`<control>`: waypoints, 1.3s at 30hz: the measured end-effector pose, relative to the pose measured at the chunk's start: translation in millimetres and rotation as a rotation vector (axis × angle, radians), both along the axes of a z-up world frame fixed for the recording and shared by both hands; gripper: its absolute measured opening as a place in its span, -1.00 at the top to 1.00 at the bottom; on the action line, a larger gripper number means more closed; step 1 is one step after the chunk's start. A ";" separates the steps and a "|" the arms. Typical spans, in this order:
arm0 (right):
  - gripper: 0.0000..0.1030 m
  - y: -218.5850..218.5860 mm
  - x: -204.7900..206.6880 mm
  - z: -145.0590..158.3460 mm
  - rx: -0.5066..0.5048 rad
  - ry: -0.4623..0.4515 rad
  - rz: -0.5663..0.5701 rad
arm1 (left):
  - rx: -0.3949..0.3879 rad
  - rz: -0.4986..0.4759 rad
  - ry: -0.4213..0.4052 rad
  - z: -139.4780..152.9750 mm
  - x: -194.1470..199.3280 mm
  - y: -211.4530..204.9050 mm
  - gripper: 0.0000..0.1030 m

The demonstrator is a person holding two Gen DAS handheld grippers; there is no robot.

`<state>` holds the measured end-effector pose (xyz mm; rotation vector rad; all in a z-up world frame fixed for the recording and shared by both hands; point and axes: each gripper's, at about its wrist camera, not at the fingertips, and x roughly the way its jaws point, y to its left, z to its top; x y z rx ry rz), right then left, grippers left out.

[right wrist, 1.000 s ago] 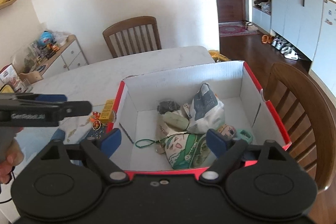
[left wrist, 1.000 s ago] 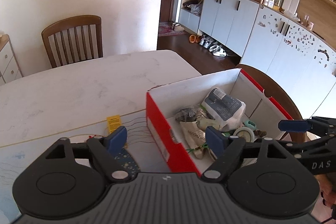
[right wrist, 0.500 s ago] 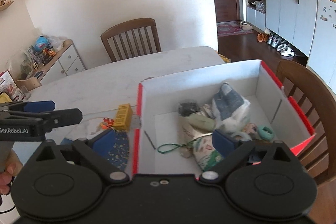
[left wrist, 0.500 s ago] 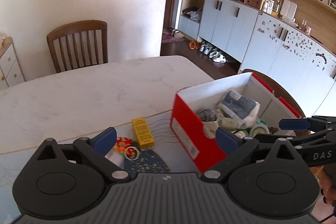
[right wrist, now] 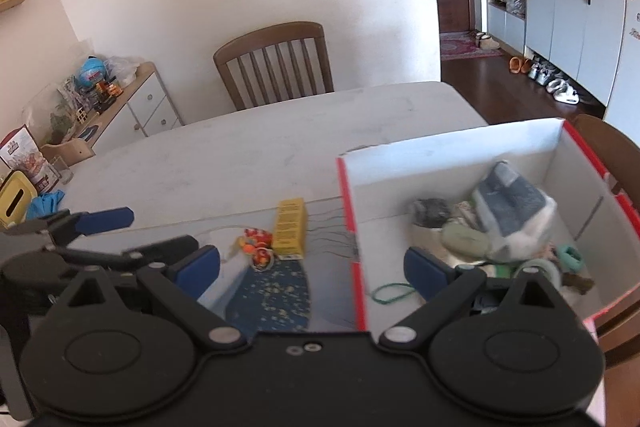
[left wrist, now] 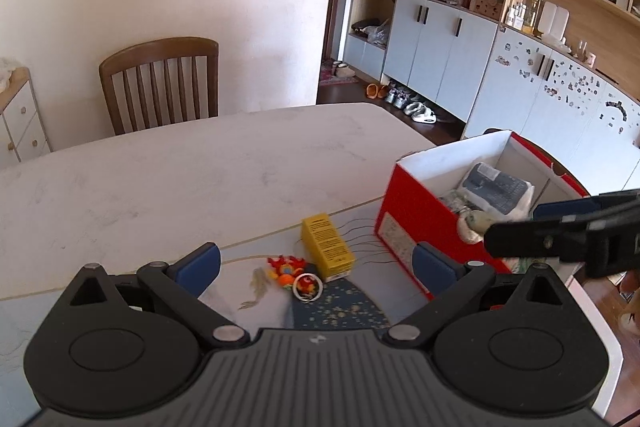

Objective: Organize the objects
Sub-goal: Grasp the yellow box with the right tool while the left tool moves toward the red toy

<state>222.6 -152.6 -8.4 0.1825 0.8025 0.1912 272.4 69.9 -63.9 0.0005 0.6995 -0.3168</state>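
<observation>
1. Red cardboard box, white inside, sits open on the right part of the white marble table.
2. In the box: a bagged grey-blue bundle, a pale green oblong, a teal ring, a green cord loop near the front wall; other items too blurred to name.
3. Yellow carton lies flat on the table just left of the box, apart from it.
4. Orange-red trinket with a ring lies just left of and nearer than the carton, almost touching it.
5. Dark blue speckled mat lies on the near side of the trinket.
6. Left gripper: jaws spread wide, nothing clamped; carton and trinket show in the gap between the blue pads, untouched. Jaws have just been opening.
7. Right gripper: spread wide, empty, over the box's left wall; it widened a little, then levelled off.
8. Wooden chair at the far table edge.
</observation>
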 end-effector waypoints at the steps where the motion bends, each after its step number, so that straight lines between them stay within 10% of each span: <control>1: -0.90 3.3 3.0 0.0 0.005 0.005 -0.001 | 0.001 0.006 0.001 -3.8 1.4 4.0 -1.00; 27: -0.72 82.6 106.8 -38.4 -0.022 0.182 0.103 | 0.007 0.013 0.090 -85.5 59.9 24.6 -0.99; 39: -0.40 90.9 143.7 -75.9 -0.109 0.292 0.107 | 0.052 -0.128 0.083 -112.2 77.2 -1.2 -0.98</control>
